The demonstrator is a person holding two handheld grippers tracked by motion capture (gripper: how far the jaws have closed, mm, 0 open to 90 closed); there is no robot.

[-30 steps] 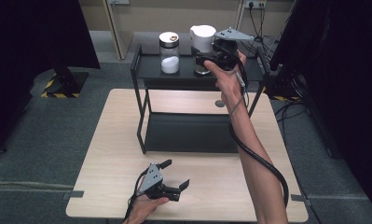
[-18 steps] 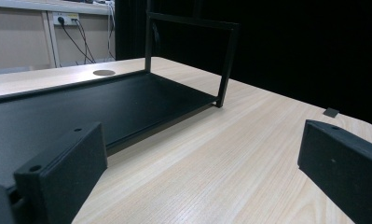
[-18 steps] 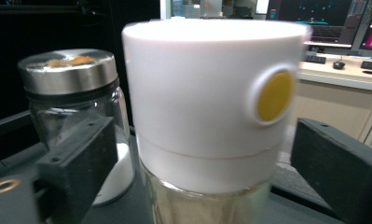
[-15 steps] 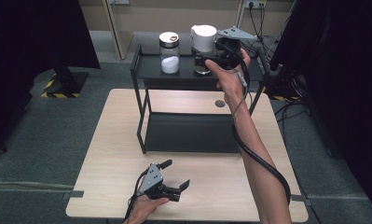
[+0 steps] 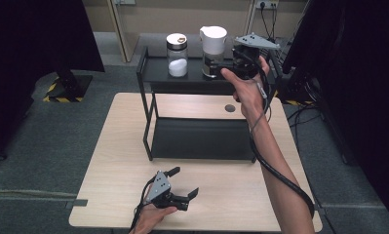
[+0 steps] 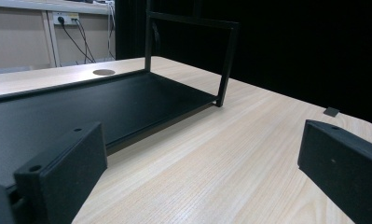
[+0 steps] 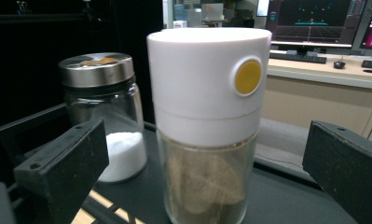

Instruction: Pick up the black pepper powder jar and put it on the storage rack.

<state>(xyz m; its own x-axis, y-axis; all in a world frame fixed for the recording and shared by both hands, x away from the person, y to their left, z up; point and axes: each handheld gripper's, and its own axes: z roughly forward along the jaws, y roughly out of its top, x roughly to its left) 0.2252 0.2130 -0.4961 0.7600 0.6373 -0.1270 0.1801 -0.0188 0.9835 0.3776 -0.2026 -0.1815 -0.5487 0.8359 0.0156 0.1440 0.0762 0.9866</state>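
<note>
Here white powder part-fills the steel-lidded jar; brownish contents fill the white-capped dispenser

The brown contents of the white-capped jar are too blurred to identify, possibly ground spice, and its base, like the glass jar behind, is cut off below.

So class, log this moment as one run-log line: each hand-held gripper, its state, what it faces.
left hand-held gripper: open, low over table | right hand-held gripper: open, facing white-lidded jar on shelf | nothing gripped
</note>
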